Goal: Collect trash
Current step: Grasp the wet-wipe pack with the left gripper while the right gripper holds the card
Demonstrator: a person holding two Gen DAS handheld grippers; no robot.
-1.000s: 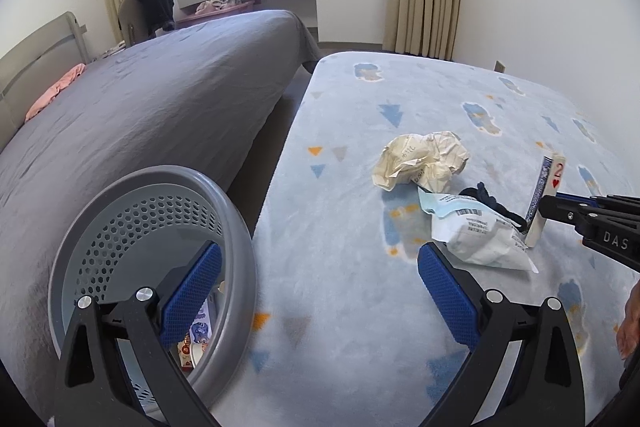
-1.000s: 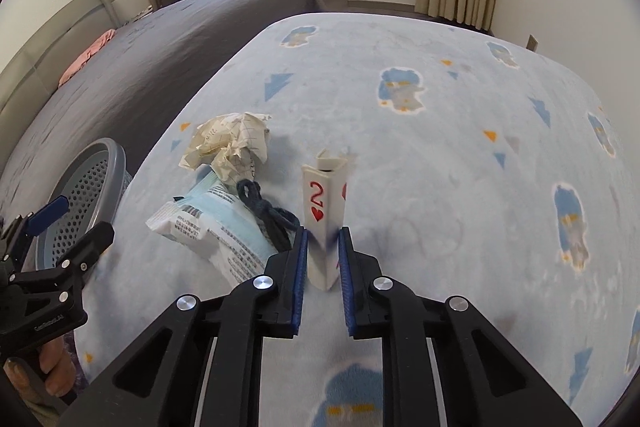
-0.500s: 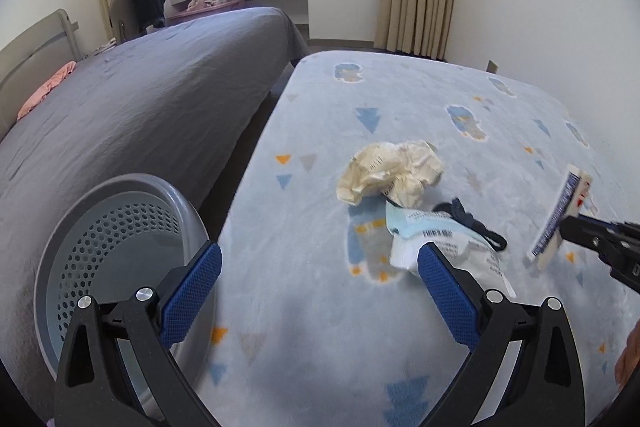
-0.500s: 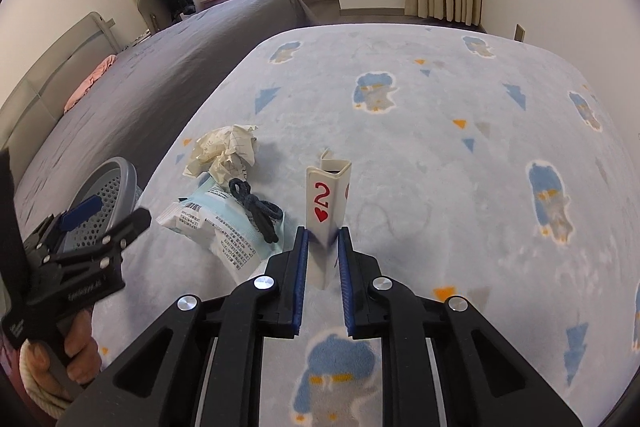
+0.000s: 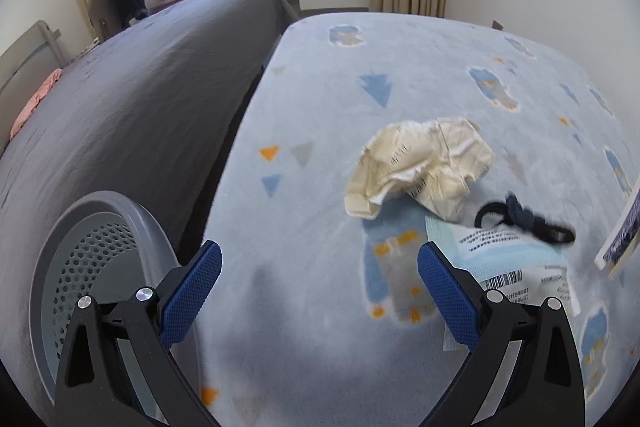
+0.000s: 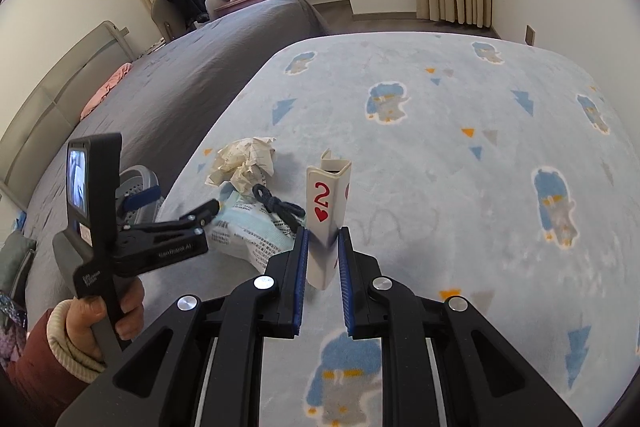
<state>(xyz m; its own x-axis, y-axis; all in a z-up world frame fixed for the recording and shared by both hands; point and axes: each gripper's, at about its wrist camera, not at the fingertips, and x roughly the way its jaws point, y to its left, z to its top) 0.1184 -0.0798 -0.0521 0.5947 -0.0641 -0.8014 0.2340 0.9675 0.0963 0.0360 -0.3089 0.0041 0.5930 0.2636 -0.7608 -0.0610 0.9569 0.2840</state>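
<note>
the right tongs (image 6: 323, 255) are clenched on a folded playing card (image 6: 326, 211), a two of hearts, which stands upright between the blue pads and clear of the pale blue blanket (image 6: 440, 147) below it. the blanket, printed with small cartoon figures and triangles, covers a bed beside a second bed under a grey cover (image 5: 132, 99).

the left tongs (image 5: 318, 287) are released, their blue pads wide apart with nothing between them, held low over the blanket near its left edge. in the right wrist view a hand (image 6: 96, 319) in a cream cuff and dark red sleeve grips the handle of the left tongs, and their small screen faces the camera.

the rest of the trash lies in one cluster on the blanket. a crumpled cream paper (image 5: 420, 163) sits farthest from the cameras. just in front of it lies a white and pale blue plastic packet (image 5: 508, 259) with printed text and a barcode, touching the paper. a dark knotted cord (image 5: 524, 221) rests across the packet's top edge. the right pad of the left tongs overlaps the packet's near corner in the left wrist view; whether it touches cannot be told.

a grey perforated waste basket (image 5: 96, 247) stands at the lower left, between the two beds and beside the blanket's edge. the card's patterned back (image 5: 624, 239) shows at the right border of the left wrist view.
</note>
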